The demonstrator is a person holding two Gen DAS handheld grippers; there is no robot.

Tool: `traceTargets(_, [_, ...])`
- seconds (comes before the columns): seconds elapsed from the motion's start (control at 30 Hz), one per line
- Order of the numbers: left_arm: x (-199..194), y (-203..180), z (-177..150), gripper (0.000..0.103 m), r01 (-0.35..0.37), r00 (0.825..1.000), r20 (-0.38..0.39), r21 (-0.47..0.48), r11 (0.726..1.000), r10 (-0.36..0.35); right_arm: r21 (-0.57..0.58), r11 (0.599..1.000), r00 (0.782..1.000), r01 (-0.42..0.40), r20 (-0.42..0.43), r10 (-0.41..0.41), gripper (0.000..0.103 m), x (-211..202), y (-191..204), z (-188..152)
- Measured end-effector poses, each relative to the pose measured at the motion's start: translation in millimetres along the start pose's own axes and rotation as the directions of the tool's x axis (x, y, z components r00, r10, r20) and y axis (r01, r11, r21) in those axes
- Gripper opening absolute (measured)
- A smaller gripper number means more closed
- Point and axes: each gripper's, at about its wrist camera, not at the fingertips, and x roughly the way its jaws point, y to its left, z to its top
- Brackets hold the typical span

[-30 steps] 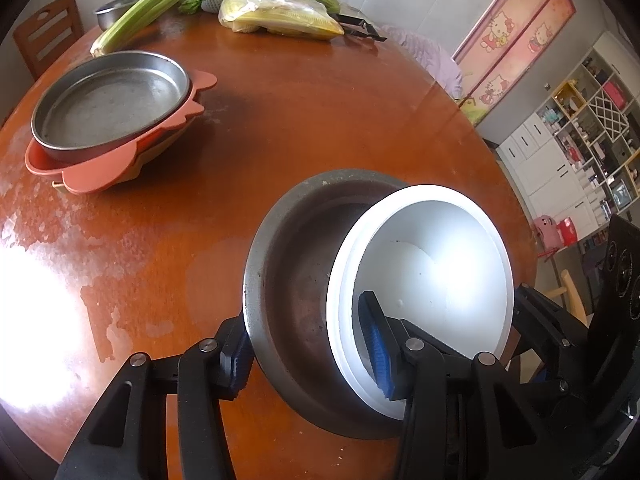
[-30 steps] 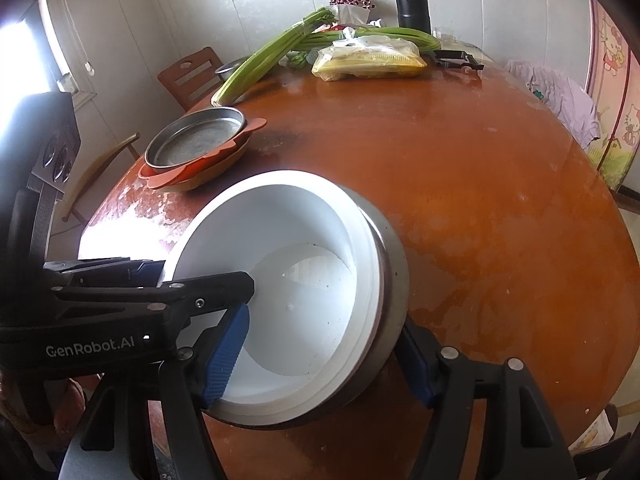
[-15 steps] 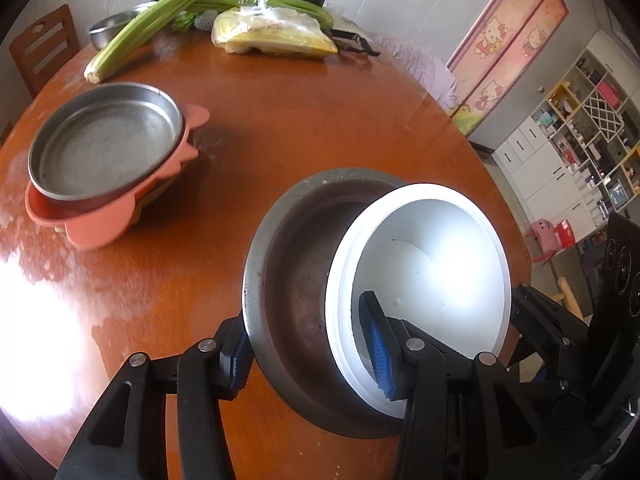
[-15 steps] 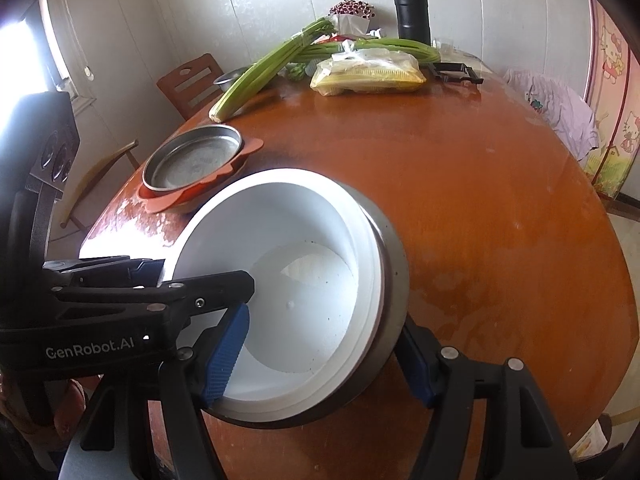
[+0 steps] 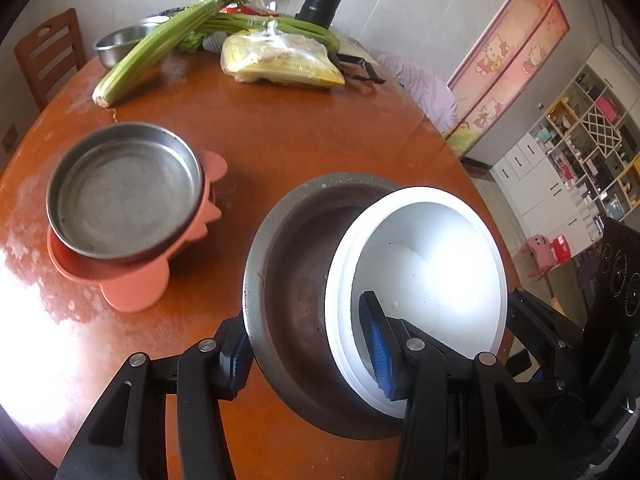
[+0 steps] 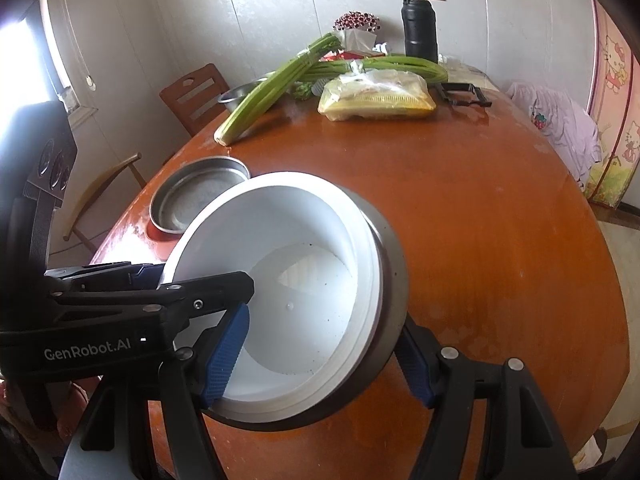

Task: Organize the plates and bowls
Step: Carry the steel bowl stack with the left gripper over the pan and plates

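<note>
Both grippers are lifting the nested pair higher than a second ago; the table is dropping away beneath. Left gripper (image 5: 308, 356) is pinching the near rims of the steel bowl (image 5: 296, 264) and the white bowl (image 5: 424, 276) inside it, one pad outside, one inside. Right gripper (image 6: 320, 364) is clamping the same pair from the right. Wooden table (image 5: 304, 140) is lying open between them and the steel plate (image 5: 124, 196) on the orange plate (image 5: 136, 284) at left. Celery (image 5: 160, 52) and a black flask (image 5: 324, 0) are crowding the far edge. Bowl undersides are hidden.
</note>
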Motion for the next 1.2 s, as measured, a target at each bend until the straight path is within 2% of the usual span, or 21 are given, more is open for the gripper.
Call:
traceTargets(0.7, [-32.3, 17.7, 42.8, 0.049, -0.019, 0.997, 0.069, 0.000, 1.000, 0.019, -0.037, 0.999, 0.999, -0.005, 0.031, 0.007, 0.070, -4.0, 26.2, 54.3])
traceTargets(1.2, [-57.1, 52.8, 73.1, 0.049, -0.038, 0.991, 0.128, -0.007, 0.999, 0.039, -0.094, 0.996, 0.999, 0.002, 0.044, 0.003, 0.070, 4.1, 60.6, 93.1])
